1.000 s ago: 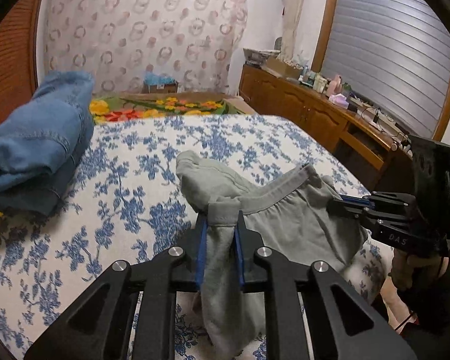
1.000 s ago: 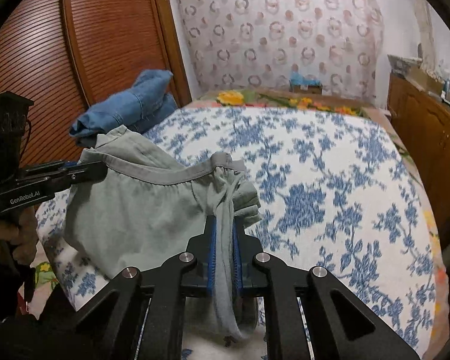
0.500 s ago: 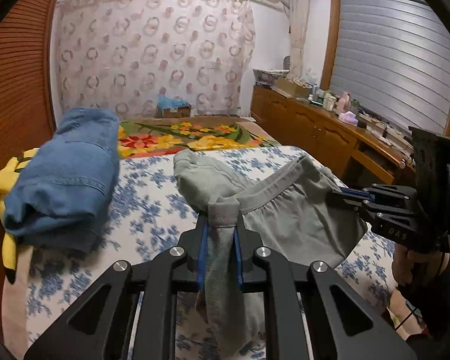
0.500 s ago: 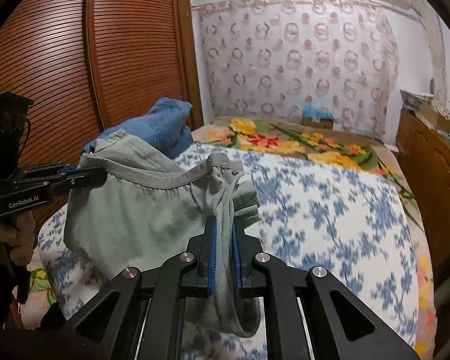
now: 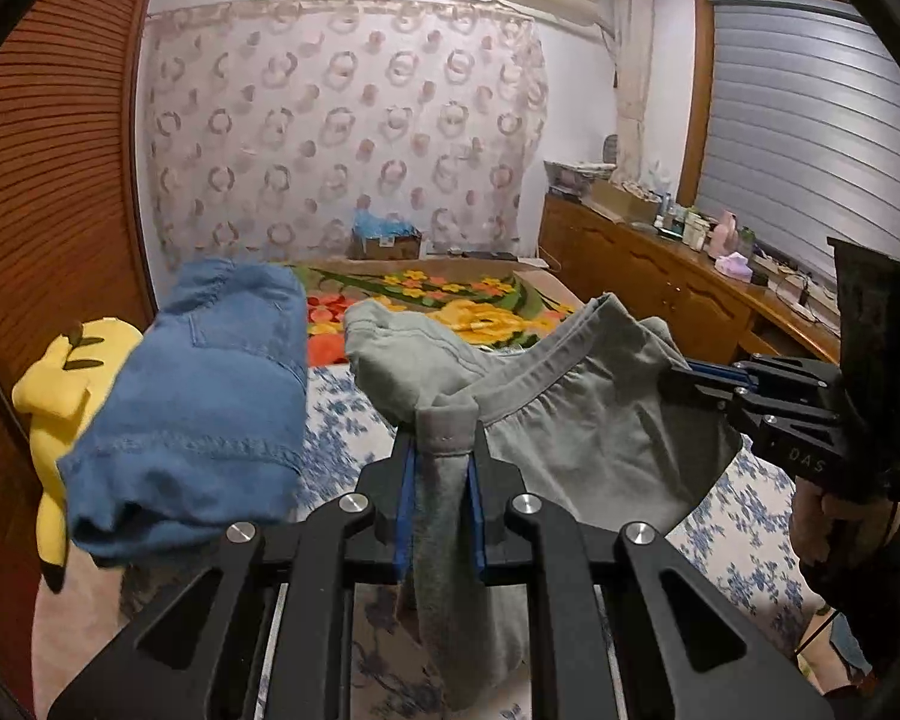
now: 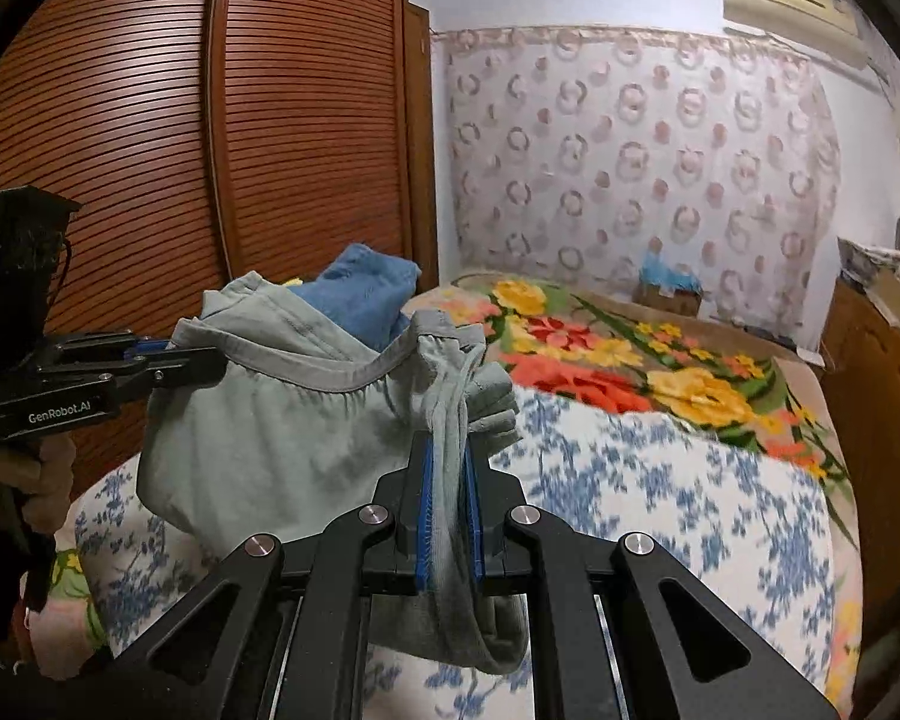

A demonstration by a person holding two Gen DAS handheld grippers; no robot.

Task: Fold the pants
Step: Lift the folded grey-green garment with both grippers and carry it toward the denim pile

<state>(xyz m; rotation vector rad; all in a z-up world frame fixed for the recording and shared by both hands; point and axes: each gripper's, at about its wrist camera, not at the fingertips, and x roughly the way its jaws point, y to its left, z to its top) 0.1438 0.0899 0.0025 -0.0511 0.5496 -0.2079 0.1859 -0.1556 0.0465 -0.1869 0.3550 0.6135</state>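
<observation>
Pants (image 5: pixel 576 438), grey with an elastic waistband, hang above the bed (image 6: pixel 660 480), the left hand-held gripper (image 5: pixel 441 498) and right hand-held gripper (image 6: pixel 450 510) each clamped on a waistband end. This looks like the lift-and-spread step; next they likely need laying flat on the floral sheet.

I have lifted the grey pants (image 5: pixel 594 438) higher off the bed (image 6: pixel 660 480) with both grippers. Their waistband now hangs level with the folded jeans (image 5: pixel 210 396).
</observation>
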